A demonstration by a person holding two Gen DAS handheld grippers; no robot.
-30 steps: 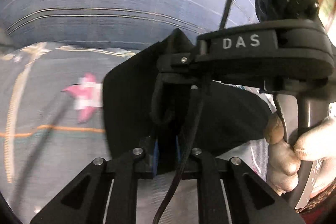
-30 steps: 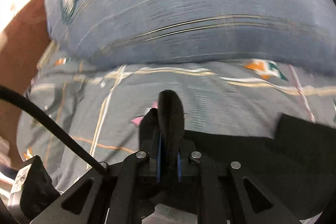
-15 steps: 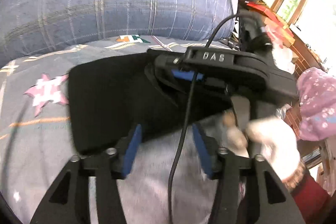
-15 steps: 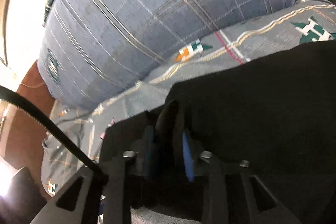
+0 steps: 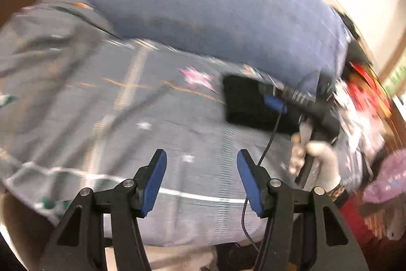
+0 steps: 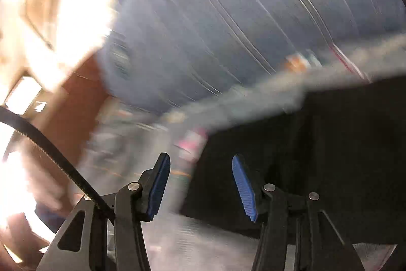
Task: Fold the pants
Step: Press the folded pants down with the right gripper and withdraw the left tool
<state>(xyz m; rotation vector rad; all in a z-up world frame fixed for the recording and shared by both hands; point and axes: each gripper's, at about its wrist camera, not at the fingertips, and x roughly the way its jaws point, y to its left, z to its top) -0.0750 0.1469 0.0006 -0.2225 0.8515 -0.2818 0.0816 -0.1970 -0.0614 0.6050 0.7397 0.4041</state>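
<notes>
Both hand-held grippers had let go of the pants since a second before. In the left wrist view, the left hand-held gripper (image 5: 201,169) gaped wide over the patterned bedsheet (image 5: 101,106), well back from the black pants (image 5: 246,103). In the right wrist view, the right hand-held gripper (image 6: 200,174) stood open and empty over the pants (image 6: 330,149), below the blue pillow (image 6: 253,17).

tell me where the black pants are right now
The folded black fabric pants lie on the grey patterned bedsheet in the left wrist view, right of center, just below the big blue plaid cushion and beside the pink star print.
</notes>
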